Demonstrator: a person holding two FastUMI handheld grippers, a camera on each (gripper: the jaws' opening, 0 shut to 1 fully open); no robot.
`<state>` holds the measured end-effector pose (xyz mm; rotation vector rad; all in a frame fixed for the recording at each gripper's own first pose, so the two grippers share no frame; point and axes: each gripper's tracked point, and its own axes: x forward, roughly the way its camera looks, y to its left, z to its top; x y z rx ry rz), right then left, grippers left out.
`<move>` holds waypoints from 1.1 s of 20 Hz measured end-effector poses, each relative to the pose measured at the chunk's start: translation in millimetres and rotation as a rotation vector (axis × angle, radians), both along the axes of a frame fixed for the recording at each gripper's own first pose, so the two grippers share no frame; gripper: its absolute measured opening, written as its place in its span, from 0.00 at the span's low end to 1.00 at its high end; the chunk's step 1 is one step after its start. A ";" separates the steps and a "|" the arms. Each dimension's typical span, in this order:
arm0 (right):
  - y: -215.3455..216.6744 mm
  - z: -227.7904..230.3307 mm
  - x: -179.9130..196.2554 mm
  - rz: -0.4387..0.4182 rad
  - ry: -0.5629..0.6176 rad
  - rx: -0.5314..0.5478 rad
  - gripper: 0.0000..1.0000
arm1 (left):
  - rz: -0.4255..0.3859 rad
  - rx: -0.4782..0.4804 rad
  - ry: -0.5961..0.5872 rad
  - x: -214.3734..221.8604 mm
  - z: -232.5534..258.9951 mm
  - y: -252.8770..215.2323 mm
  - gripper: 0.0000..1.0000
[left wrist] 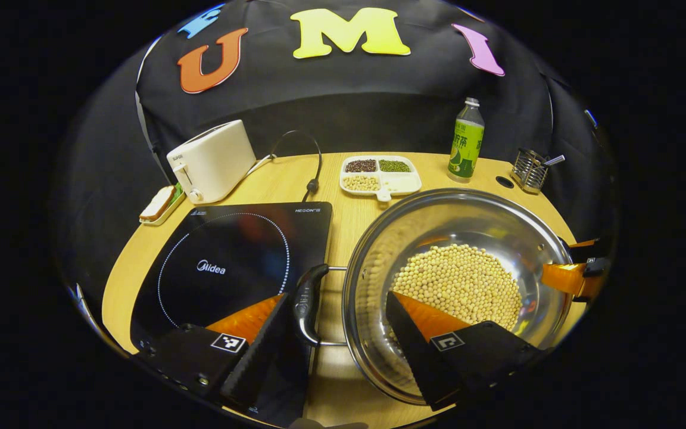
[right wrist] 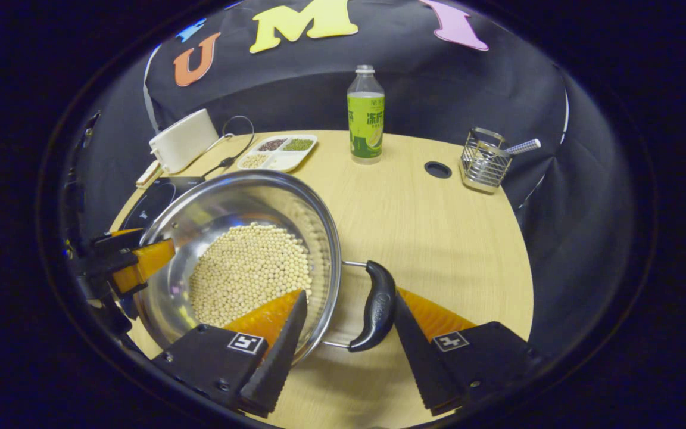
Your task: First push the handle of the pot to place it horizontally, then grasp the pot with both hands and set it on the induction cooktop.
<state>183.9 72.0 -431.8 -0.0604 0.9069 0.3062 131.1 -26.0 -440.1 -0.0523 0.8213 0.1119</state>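
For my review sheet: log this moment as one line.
stage: pre-lift | left gripper: open, straddling pot handle | right gripper: open, straddling opposite handle | pot: on table, beside induction cooktop

A staged kitchen booth: a wooden table (right wrist: 438,226) against black cloth carries an induction cooktop (left wrist: 230,268), toaster (left wrist: 212,161), bean tray (left wrist: 380,174) and utensil rack (right wrist: 485,161).

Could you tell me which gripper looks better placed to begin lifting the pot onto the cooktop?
Neither clearly: both straddle a black loop handle. The left gripper spans the steel pot's handle beside the black induction cooktop; the right gripper spans the far handle.
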 end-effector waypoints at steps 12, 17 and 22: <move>-1.3 -9.0 2.4 -0.081 0.055 -0.009 0.69 | 0.028 0.060 0.075 0.3 -6.5 8.6 0.77; -1.4 -6.6 0.6 -0.088 0.067 0.006 0.58 | 0.053 0.033 0.133 -5.3 -1.3 9.5 0.60; -3.4 16.0 -14.1 -0.137 0.040 0.001 0.55 | 0.022 0.013 0.088 -6.2 15.9 11.6 0.60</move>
